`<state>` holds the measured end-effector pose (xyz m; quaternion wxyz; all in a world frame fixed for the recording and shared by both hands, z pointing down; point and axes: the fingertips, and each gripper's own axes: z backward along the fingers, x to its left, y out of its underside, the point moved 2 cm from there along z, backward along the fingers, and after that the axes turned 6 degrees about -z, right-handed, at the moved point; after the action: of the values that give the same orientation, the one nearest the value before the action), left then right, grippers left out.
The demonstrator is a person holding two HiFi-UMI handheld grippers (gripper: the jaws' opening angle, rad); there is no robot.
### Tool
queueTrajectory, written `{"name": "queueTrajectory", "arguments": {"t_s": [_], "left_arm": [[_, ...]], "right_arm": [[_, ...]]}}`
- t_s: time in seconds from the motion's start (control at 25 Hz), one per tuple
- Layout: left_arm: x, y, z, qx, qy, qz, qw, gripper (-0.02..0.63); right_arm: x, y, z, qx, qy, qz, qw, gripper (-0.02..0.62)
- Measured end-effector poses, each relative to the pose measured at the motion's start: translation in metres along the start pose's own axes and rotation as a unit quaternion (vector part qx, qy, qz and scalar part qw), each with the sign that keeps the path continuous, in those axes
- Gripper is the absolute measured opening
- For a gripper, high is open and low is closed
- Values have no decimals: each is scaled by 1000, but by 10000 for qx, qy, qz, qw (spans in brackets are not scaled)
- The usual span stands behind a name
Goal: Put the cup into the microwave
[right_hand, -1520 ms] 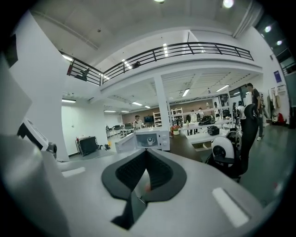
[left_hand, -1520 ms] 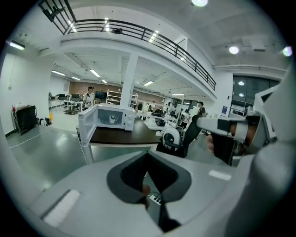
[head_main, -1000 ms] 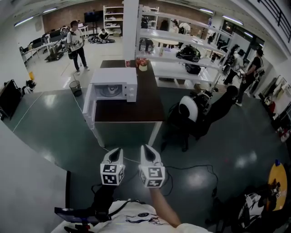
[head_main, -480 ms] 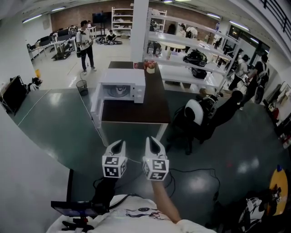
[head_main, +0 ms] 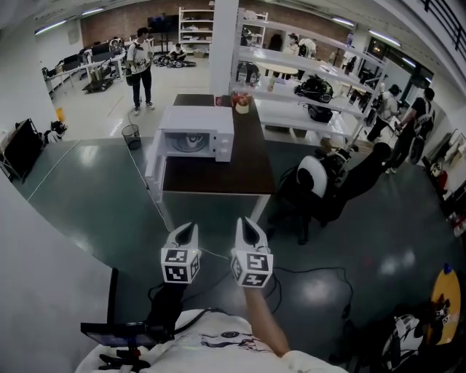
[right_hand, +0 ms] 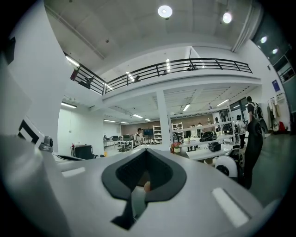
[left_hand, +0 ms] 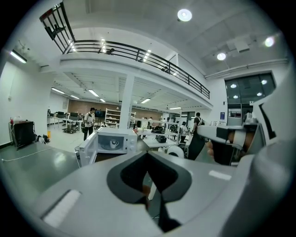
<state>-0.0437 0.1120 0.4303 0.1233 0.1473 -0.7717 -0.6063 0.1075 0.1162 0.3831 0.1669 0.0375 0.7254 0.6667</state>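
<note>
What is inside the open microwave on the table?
The microwave has its door open. Its cavity shows one pale round shape, too small to tell whether cup or turntable. From the head view, the microwave's top covers the cavity's upper part.

a large open hall with a glossy grey-green floor point(head_main: 87, 197). at twelve o'clock a white pillar point(head_main: 223, 44) rises behind a dark brown table point(head_main: 218, 171). long white shelving point(head_main: 291, 69) runs off toward two o'clock. desks point(head_main: 73, 73) line the far side at eleven, before a brown brick wall point(head_main: 116, 22). overhead hangs a black-railed mezzanine point(left_hand: 138, 51), and round ceiling lamps point(left_hand: 184, 15) are lit.
</note>
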Motion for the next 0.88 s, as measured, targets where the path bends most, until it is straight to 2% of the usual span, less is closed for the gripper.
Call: {"name": "queueTrajectory", "arguments": {"t_s": [0.56, 0.88], "left_arm": [[4, 7, -3, 93, -6, 63, 9999, -3], [7, 7, -5, 87, -8, 80, 9999, -3]], "right_arm": [[-1, 7, -4, 114, 21, 25, 9999, -2], [5, 8, -8, 147, -55, 207, 9997, -2]]}}
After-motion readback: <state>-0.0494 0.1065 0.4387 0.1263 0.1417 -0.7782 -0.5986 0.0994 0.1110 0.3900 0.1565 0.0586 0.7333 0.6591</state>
